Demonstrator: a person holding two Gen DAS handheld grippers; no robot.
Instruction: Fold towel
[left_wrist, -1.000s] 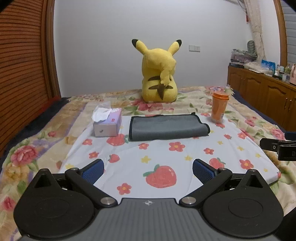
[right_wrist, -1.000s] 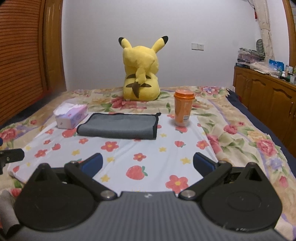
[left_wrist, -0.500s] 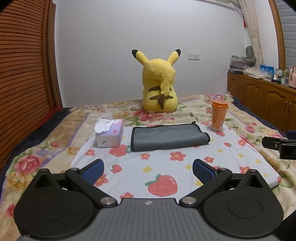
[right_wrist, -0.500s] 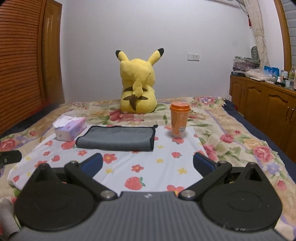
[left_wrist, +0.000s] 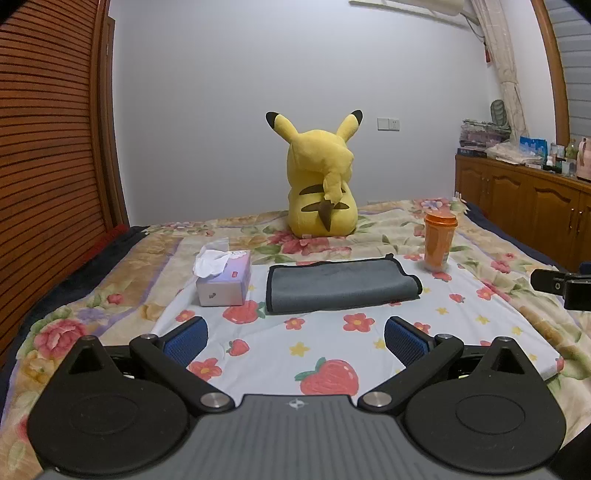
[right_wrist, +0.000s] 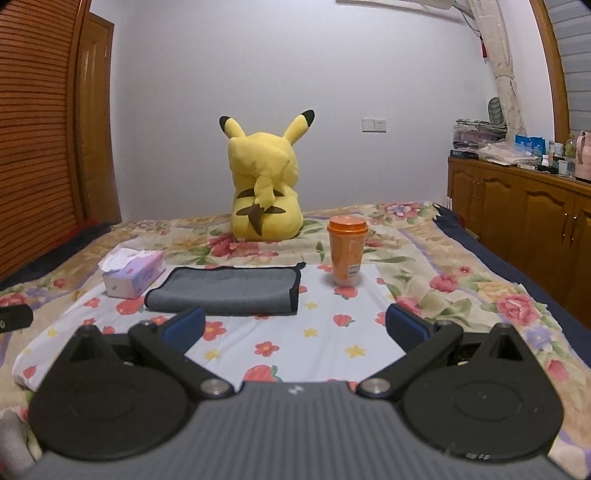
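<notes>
Now, in your left wrist view, the left gripper (left_wrist: 293, 338) has pulled back, fingers spread and empty; the folded grey microfibre towel (left_wrist: 340, 285) lies beside the lilac tissue box (left_wrist: 223, 282). Right wrist view: right gripper (right_wrist: 295, 328) likewise spread, retreated, towel (right_wrist: 229, 291) apparently finished.

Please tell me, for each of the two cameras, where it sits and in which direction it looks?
Left wrist: on the left gripper, facing the folded grey towel on the bed; own blue-padded fingers show, open.
Right wrist: on the right gripper, facing the towel from further right; own fingers open.
Shared: towel, yellow plush toy, orange lidded cup, tissue box.
</notes>
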